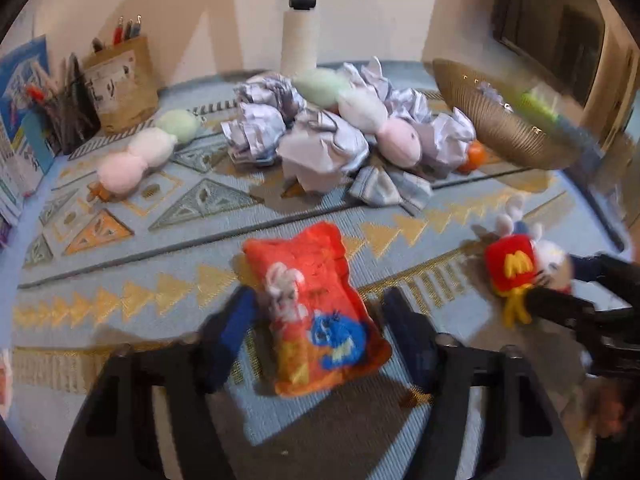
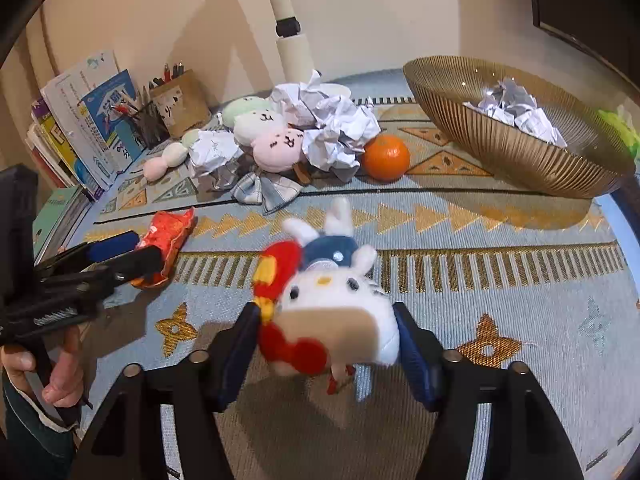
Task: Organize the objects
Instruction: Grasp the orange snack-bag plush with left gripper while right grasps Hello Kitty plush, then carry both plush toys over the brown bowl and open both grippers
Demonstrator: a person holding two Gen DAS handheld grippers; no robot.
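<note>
An orange plush snack bag (image 1: 316, 312) lies on the patterned cloth between the fingers of my left gripper (image 1: 320, 320), which is open around it with a gap on the right side. It also shows in the right wrist view (image 2: 168, 240). My right gripper (image 2: 328, 332) is shut on a white rabbit plush with a red fries box (image 2: 332, 300), held just above the cloth; the left wrist view shows it too (image 1: 520, 268). Crumpled paper balls (image 2: 332, 132), pastel dango plushes (image 2: 272, 140) and an orange (image 2: 386, 156) lie at the back.
A gold ribbed bowl (image 2: 520, 148) with crumpled paper stands at the back right. A pen holder (image 2: 180, 104) and books (image 2: 88, 128) stand at the back left. A white lamp pole (image 2: 288, 36) rises behind the pile. A folded striped cloth (image 2: 264, 190) lies before the pile.
</note>
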